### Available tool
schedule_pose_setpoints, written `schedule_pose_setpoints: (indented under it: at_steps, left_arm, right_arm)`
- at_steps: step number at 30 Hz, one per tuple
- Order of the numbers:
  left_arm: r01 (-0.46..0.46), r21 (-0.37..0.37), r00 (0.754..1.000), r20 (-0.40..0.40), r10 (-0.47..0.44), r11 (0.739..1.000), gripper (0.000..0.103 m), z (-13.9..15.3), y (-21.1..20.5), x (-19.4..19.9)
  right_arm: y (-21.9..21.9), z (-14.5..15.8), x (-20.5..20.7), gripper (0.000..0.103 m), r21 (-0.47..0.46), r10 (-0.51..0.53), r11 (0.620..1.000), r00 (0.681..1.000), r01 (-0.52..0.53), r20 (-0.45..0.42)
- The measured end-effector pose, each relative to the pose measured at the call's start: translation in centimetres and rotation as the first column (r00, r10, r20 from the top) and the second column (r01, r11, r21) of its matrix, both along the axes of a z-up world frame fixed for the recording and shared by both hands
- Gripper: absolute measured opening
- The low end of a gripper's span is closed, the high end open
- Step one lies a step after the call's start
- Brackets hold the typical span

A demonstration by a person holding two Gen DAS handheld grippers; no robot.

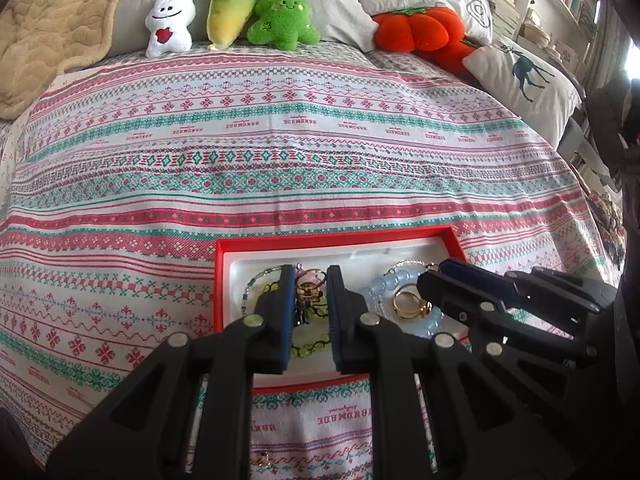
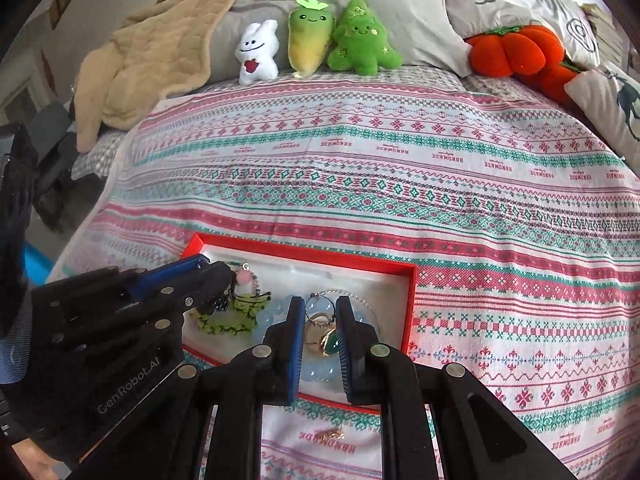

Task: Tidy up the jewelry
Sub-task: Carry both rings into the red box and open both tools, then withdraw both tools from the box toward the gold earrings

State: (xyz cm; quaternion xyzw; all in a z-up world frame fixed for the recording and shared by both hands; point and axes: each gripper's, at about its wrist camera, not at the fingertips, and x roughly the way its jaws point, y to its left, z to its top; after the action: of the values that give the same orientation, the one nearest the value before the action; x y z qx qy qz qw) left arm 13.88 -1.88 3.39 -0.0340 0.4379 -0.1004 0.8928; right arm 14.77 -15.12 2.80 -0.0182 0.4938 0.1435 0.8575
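A red tray (image 1: 332, 239) with a white liner lies on the patterned bedspread and holds jewelry; it also shows in the right wrist view (image 2: 412, 304). My left gripper (image 1: 311, 280) is open above the tray, its jaws either side of a keyring charm (image 1: 308, 286) over a green bead bracelet (image 1: 310, 346). My right gripper (image 2: 320, 312) is open, its jaws either side of gold rings (image 2: 320, 336) that lie on a pale blue bead bracelet (image 2: 316, 374). The left gripper (image 2: 216, 280) and the right gripper (image 1: 432, 280) each show in the other view. A small gold piece (image 2: 334, 435) lies on the bedspread in front of the tray.
Plush toys stand at the far end of the bed: a white bunny (image 1: 170, 20), a yellow-green radish (image 1: 230, 4), a green tree (image 1: 284, 12) and orange pumpkins (image 1: 416, 28). Pillows (image 1: 524, 76) lie at the right, a beige blanket (image 1: 52, 20) at the left.
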Motion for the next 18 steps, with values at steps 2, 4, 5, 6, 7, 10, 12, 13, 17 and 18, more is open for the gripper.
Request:
schedule_pose_setpoints:
  at_steps: [2, 4, 5, 6, 7, 10, 12, 13, 17, 18]
  left_arm:
    - [-0.006, -0.001, 1.000, -0.006, 0.006, 1.000, 0.017, -0.3, 0.0, 0.2]
    - [-0.009, 0.004, 1.000, -0.005, 0.009, 1.000, 0.017, -0.4, -0.2, 0.3]
    - [-0.012, 0.008, 1.000, -0.001, 0.012, 1.000, 0.017, -0.4, -0.2, 0.3]
    - [-0.014, 0.016, 1.000, 0.006, 0.014, 1.000, 0.020, -0.3, -0.3, 0.2]
    - [-0.013, 0.028, 1.000, 0.013, 0.013, 1.000, 0.023, -0.2, -0.4, 0.1]
    - [-0.009, 0.050, 1.000, 0.030, 0.007, 0.999, 0.032, 0.0, -0.5, -0.4]
    - [-0.005, 0.057, 0.999, 0.036, 0.003, 0.998, 0.034, 0.2, -0.3, -0.8]
    - [-0.004, 0.064, 0.999, 0.039, 0.001, 0.998, 0.035, 0.3, -0.3, -1.1]
    - [-0.014, 0.067, 0.999, 0.051, 0.010, 0.998, 0.048, 0.9, 0.3, -2.3]
    - [-0.020, 0.066, 0.998, 0.056, 0.016, 0.998, 0.051, 1.1, 0.5, -2.7]
  right_arm:
    - [-0.2, -0.1, 0.1, 0.016, 0.004, -0.002, 1.000, 1.000, 0.002, 0.001]
    - [-0.2, -0.2, 0.2, 0.017, 0.001, -0.003, 1.000, 1.000, 0.003, -0.002]
    - [-0.3, -0.3, 0.2, 0.017, 0.001, -0.005, 1.000, 1.000, 0.005, -0.004]
    - [-0.4, -0.3, 0.2, 0.017, 0.004, -0.006, 1.000, 1.000, 0.006, -0.005]
    - [-0.5, -0.4, 0.3, 0.017, 0.007, -0.006, 1.000, 1.000, 0.006, -0.007]
    - [-0.7, -0.3, 0.3, 0.019, 0.010, -0.012, 1.000, 1.000, 0.012, -0.015]
    - [-0.9, -0.1, 0.2, 0.020, 0.014, -0.017, 1.000, 1.000, 0.017, -0.018]
    - [-0.9, 0.0, 0.1, 0.020, 0.017, -0.016, 1.000, 1.000, 0.017, -0.020]
    - [-1.2, 0.6, -0.7, 0.030, 0.031, -0.003, 0.999, 1.000, 0.003, -0.021]
    - [-1.2, 0.8, -1.0, 0.036, 0.034, 0.001, 0.999, 1.000, 0.000, -0.019]
